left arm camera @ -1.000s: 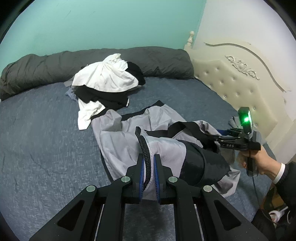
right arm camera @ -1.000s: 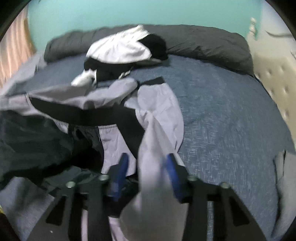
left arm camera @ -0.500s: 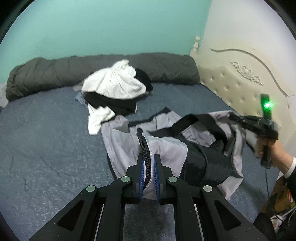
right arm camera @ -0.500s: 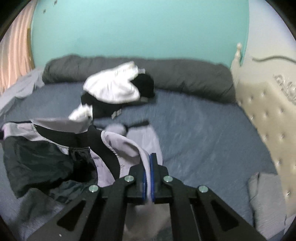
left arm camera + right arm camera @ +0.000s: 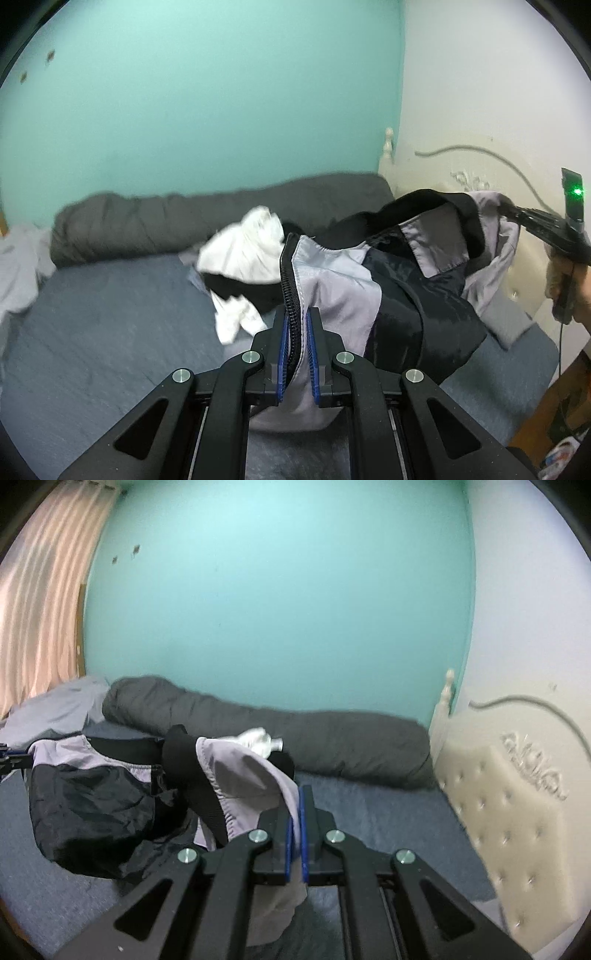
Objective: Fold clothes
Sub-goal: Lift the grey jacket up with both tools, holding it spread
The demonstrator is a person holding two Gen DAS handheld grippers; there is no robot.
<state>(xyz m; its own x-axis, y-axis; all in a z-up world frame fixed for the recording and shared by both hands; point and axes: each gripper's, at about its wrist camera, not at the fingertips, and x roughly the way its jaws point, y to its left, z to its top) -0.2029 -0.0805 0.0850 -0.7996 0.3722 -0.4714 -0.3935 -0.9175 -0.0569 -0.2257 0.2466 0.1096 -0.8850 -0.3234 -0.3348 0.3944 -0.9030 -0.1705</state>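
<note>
Left wrist: jacket between pads.

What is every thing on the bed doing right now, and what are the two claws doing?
Left claw: shut on the jacket's zipper edge.
Right claw: shut on the jacket's grey fabric.
Grey-and-black jacket: held up, hanging between both claws.
Pile of white and black clothes: crumpled, unfolded on the bed.
Dark grey duvet: rolled along the wall.

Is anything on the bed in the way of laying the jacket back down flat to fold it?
Probably not. The jacket hangs between the left gripper and right gripper, both shut on it. The blue bed below it looks bare. The pile of clothes lies farther back, near the rolled grey blanket.
</note>
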